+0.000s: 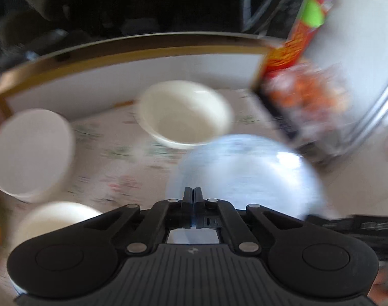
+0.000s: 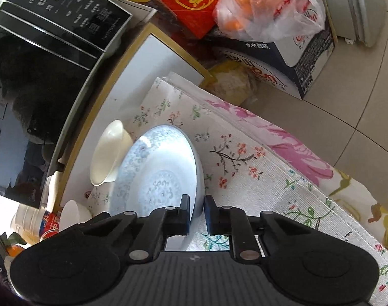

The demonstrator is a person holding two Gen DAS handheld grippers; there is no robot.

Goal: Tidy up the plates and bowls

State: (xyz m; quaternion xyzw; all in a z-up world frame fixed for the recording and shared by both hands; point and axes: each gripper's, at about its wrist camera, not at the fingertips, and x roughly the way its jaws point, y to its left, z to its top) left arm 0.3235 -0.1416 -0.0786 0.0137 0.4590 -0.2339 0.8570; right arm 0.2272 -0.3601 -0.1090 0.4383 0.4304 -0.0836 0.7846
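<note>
text: gold characters I read as 六六顺 on the red box (image 2: 186,2) | right of red box: 水中贵族 on the white-and-navy carton (image 2: 278,58) | microwave panel (image 2: 74,12) labels too small for me

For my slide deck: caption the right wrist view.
Right tool pinching the rim of a blue-patterned plate beside a white bowl.

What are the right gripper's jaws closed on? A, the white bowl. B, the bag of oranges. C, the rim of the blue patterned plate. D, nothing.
C: the right gripper has one jaw on each side of the plate rim; the bowl sits apart behind it.
</note>
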